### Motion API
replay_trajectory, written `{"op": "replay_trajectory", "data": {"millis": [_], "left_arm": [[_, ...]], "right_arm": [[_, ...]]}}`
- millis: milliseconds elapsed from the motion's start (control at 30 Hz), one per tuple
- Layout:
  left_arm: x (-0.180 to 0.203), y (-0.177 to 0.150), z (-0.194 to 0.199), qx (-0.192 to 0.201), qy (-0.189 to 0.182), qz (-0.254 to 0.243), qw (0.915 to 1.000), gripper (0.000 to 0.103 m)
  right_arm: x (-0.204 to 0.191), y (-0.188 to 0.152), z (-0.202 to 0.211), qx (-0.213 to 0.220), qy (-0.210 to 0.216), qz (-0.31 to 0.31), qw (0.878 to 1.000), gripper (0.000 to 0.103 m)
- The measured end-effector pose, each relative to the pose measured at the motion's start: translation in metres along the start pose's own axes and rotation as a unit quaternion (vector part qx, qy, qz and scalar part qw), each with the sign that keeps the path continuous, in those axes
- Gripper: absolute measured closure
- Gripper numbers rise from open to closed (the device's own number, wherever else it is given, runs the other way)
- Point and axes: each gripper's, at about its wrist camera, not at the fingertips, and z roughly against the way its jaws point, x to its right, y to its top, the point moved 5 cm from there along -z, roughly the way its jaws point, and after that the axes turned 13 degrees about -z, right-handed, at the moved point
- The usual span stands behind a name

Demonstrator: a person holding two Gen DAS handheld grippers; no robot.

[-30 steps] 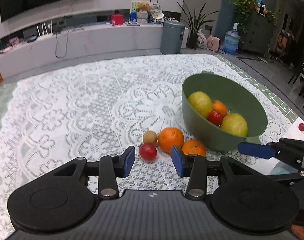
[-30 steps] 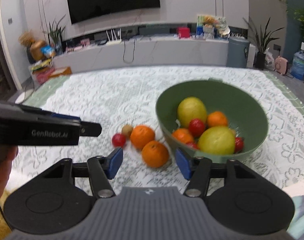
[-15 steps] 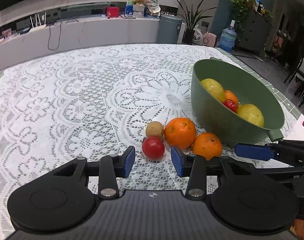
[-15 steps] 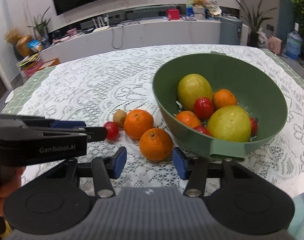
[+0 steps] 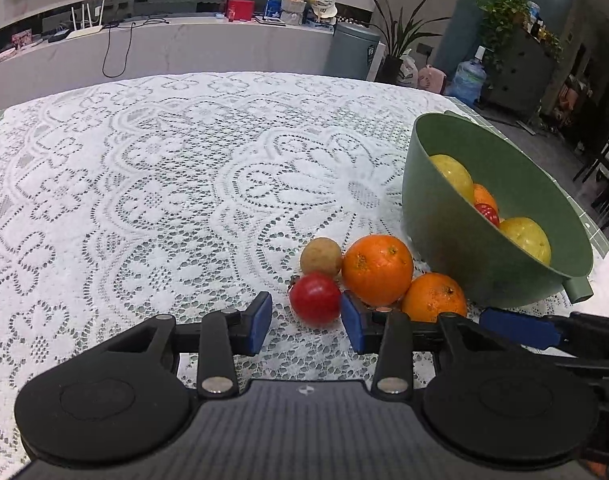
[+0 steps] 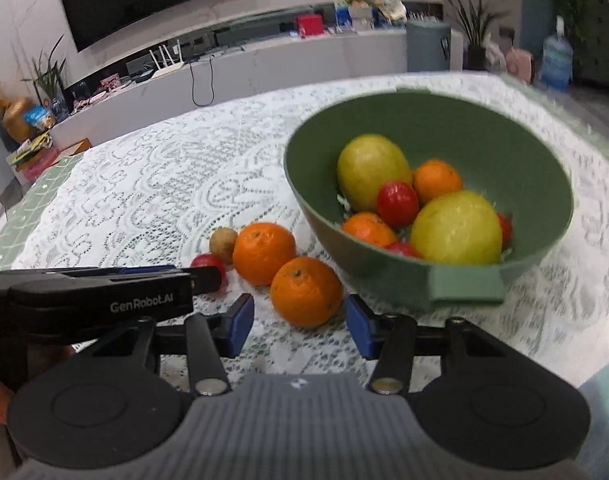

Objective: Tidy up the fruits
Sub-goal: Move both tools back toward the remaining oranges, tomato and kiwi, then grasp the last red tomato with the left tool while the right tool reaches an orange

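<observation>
Left wrist view: left claw (image 5: 306,328) gaping, unloaded, red fruit (image 5: 315,299) just ahead. Right claw (image 6: 299,325), having just narrowed, stands open before an orange (image 6: 306,291). Beyond, green bowl (image 6: 464,292) of fruit on the lace-covered worktop (image 5: 144,200).

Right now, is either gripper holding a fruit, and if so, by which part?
Nothing is held. The left gripper has its jaws open around the red fruit; the right gripper has its jaws open around the near orange, which sits on the lace cloth.
</observation>
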Motion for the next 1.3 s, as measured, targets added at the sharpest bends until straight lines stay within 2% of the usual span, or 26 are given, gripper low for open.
{"op": "replay_trajectory", "data": {"millis": [233, 400, 567, 867, 1300], "left_arm": [[-0.005, 0.001, -0.007, -0.001, -0.007, 0.021, 0.9998, 0.057], [-0.006, 0.001, -0.008, 0.003, -0.011, 0.026, 0.9996, 0.060], [-0.002, 0.002, -0.008, 0.006, -0.018, 0.017, 0.9997, 0.071], [0.002, 0.001, -0.007, 0.005, -0.008, 0.004, 1.0000, 0.071], [-0.002, -0.017, 0.016, -0.027, 0.003, 0.019, 0.9995, 0.071]], "right_arm": [[0.005, 0.002, -0.009, -0.001, 0.000, -0.034, 0.999, 0.055], [0.006, 0.001, -0.017, -0.013, 0.003, -0.053, 0.999, 0.059], [0.006, 0.000, -0.017, -0.009, 0.001, -0.049, 0.999, 0.062], [0.005, -0.001, -0.016, -0.013, 0.002, -0.042, 0.999, 0.066], [-0.003, -0.010, -0.005, -0.034, 0.023, 0.013, 0.999, 0.066]]}}
